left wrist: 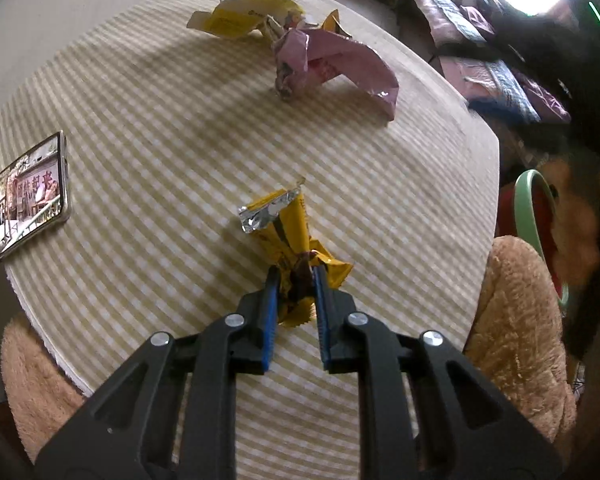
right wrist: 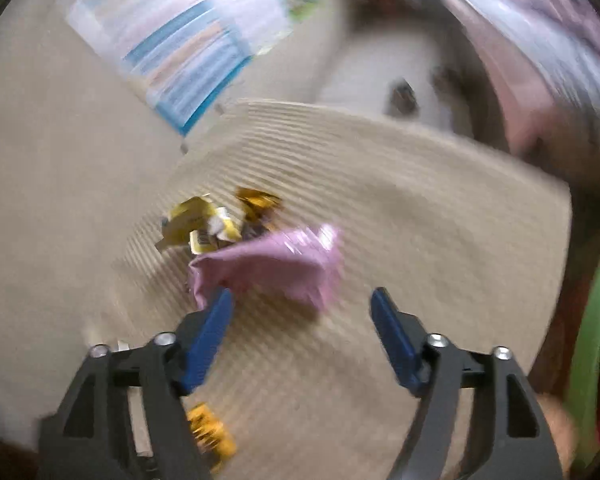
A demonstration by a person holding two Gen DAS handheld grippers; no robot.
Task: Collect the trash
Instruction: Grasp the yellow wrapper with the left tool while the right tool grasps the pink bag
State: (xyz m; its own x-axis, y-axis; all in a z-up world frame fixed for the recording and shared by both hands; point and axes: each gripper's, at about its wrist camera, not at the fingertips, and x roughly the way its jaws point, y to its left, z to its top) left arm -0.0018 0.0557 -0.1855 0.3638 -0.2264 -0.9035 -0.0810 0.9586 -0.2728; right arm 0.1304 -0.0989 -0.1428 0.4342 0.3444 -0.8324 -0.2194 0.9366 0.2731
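Note:
In the left wrist view my left gripper (left wrist: pixel 295 276) is shut on a crumpled yellow foil wrapper (left wrist: pixel 285 236), which sticks out ahead of the blue pads over the checked tablecloth (left wrist: pixel 159 140). Farther back lie a pink wrapper (left wrist: pixel 332 64) and a yellow packet (left wrist: pixel 239 16). The right wrist view is blurred. My right gripper (right wrist: pixel 302 300) stands open just short of the pink wrapper (right wrist: pixel 267 264), nothing between its fingers. Behind that wrapper sits the yellow packet (right wrist: pixel 195 220) with a small gold wrapper (right wrist: pixel 257 200). A yellow wrapper (right wrist: pixel 211 432) shows low, beneath the left finger.
A phone (left wrist: pixel 23 196) with a lit screen lies at the table's left edge. Furry tan stools (left wrist: pixel 516 328) stand around the table. A green-rimmed bin (left wrist: pixel 536 208) is off the right edge, with bedding (left wrist: pixel 496 68) beyond. A poster (right wrist: pixel 187 64) hangs on the wall.

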